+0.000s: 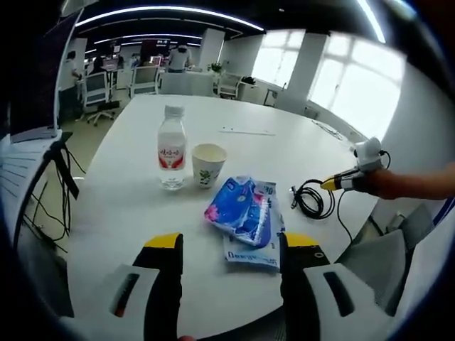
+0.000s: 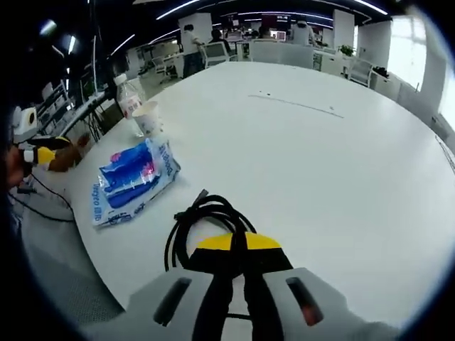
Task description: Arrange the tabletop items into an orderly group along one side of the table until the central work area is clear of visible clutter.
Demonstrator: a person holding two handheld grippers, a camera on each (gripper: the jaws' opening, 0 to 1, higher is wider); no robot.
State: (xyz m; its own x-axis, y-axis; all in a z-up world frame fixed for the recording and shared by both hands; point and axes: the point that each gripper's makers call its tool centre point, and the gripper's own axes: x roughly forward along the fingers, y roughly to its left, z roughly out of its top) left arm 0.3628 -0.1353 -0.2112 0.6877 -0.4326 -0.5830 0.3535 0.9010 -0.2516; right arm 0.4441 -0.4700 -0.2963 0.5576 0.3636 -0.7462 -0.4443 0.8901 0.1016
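Cable (image 2: 202,224) lies coiled at the table (image 2: 320,163) edge, and your right gripper (image 2: 238,245) is pinched closed on its near loop. Left gripper (image 1: 229,245) waits with jaws wide before the blue tissue pack (image 1: 243,212); bottle (image 1: 171,147) and paper cup (image 1: 208,164) stand together behind. Drag the coil low and slowly toward the pack so the loops stay gathered.

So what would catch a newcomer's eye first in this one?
Probably the bright blue tissue packs lying on the white table just ahead of the open left tongs. Beyond them a water bottle and paper cup stand side by side. The right tongs are shut at a coiled black cable.
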